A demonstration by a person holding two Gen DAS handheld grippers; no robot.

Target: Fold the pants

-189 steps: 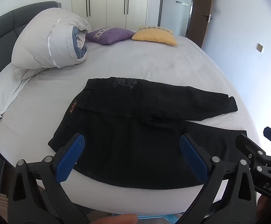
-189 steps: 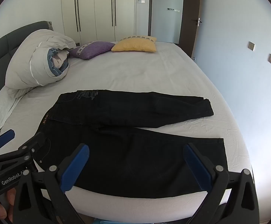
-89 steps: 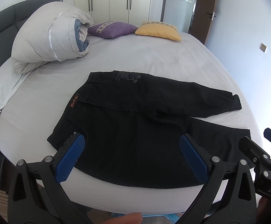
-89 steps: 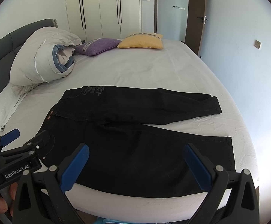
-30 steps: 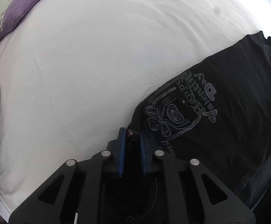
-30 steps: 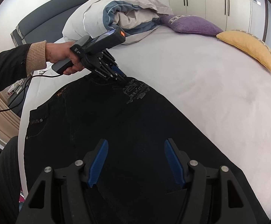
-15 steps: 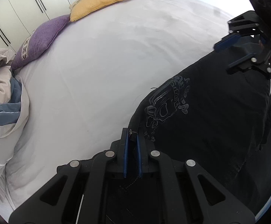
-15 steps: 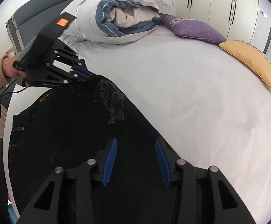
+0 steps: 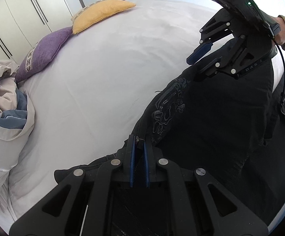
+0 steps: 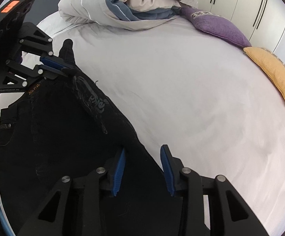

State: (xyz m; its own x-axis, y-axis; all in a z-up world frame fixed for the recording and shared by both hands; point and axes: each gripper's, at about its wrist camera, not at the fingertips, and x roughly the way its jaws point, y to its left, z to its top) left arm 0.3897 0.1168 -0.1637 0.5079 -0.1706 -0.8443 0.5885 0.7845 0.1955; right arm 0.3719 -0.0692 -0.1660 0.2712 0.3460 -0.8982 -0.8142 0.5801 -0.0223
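On the bed (image 10: 181,98), the black pants (image 10: 54,137) lie along the near edge, with white sheet all the way from there to the far side. Their long way runs from the left tool (image 9: 139,157) over to the right tool (image 10: 142,169). The left tool is clenched tight on the waist corner of the pants and holds it up off the sheet. The right tool sits farther down the leg, right at the far edge of the cloth. Its jaws are closing, with the edge of the leg between them, but the pads do not press it yet. I think this far edge gets folded over toward the near edge next.
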